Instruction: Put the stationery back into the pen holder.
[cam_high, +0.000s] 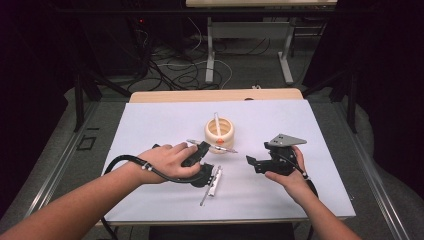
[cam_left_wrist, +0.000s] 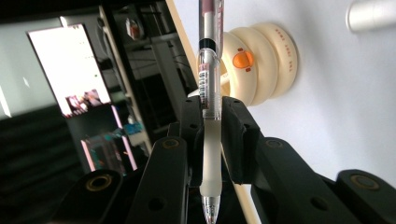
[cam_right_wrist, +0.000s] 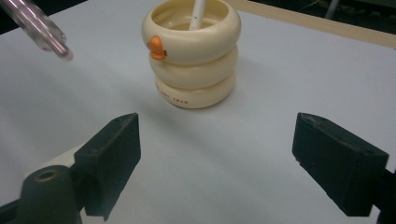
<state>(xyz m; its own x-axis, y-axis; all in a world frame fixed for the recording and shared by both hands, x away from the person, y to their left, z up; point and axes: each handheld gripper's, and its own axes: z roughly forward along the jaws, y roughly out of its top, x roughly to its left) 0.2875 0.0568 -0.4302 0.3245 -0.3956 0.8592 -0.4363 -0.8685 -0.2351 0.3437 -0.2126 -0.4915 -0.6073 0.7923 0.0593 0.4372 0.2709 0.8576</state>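
My left gripper (cam_high: 202, 147) lies on its side in front of the cream ringed pen holder (cam_high: 219, 132) and is shut on a clear pen (cam_high: 226, 149). In the left gripper view the two jaws pinch that pen (cam_left_wrist: 208, 88) just above its white rubber grip, with the holder (cam_left_wrist: 264, 60) behind. A white pen (cam_high: 217, 122) stands in the holder. My right gripper (cam_high: 251, 162) hovers to the right of the holder, open with nothing between its jaws. The right gripper view faces the holder (cam_right_wrist: 194, 60), the white pen (cam_right_wrist: 198, 13) inside it, and the clear pen's end (cam_right_wrist: 44, 29) at top left.
Two loose pens (cam_high: 214, 181) lie on the white sheet (cam_high: 150, 125) just below my left hand. The sheet covers a wooden table (cam_high: 215, 95). A pale cylindrical end (cam_left_wrist: 371, 14) lies on the sheet at the top right of the left gripper view.
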